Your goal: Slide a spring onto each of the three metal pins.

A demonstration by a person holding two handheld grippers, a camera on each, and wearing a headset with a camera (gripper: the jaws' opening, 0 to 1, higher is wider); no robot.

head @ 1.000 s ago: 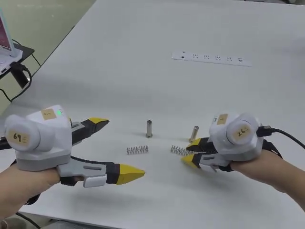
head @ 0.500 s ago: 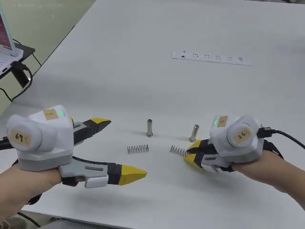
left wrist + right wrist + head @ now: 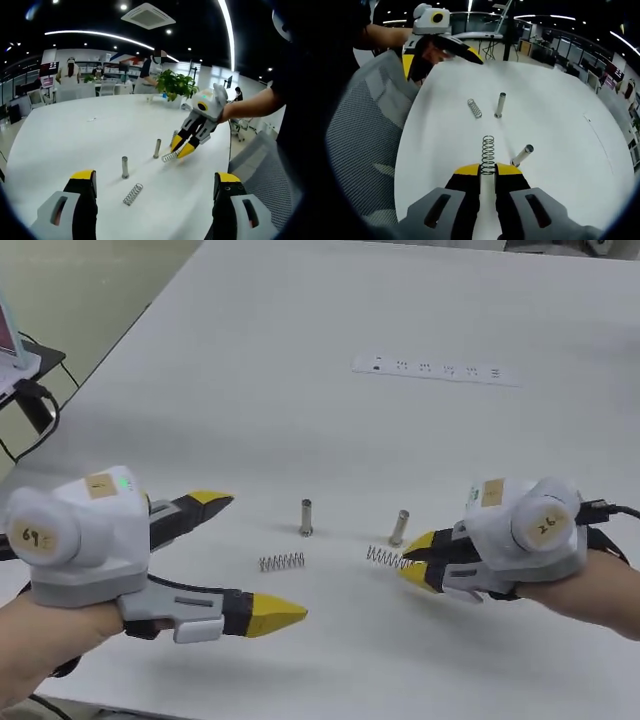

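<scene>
none of the springs sits on a pin yet, so by the look of things the whole task lies ahead. two short silver metal pins stand upright on the white table (image 3: 300, 360), the left-hand pin (image 3: 306, 517) and the right-hand pin (image 3: 400, 527), set apart from each other and both bare. the task speaks of three pins, but only two can be counted. two small coiled wire springs can be counted as well. the loose spring (image 3: 281, 562) lies flat on the table just in front of the left-hand pin, touching nothing else. the held spring (image 3: 488, 147) is nipped at its near end by the right gripper (image 3: 414, 558), whose yellow-tipped jaws are drawn almost together on the coil. the rest of the spring pokes out ahead, low over the table and near the foot of the right-hand pin; whether it touches the table cannot be told. the left gripper (image 3: 258, 556) has its jaws spread wide with nothing between them, and it hovers over the near part of the table beside the loose spring. the step in hand seems to be bringing the first spring to the right-hand pin. it has yet to be raised and threaded over the top, the loose spring has yet to be picked up, and a third pin and spring would be needed too. one flat white power strip (image 3: 436, 370) lies far back on the table.
</scene>
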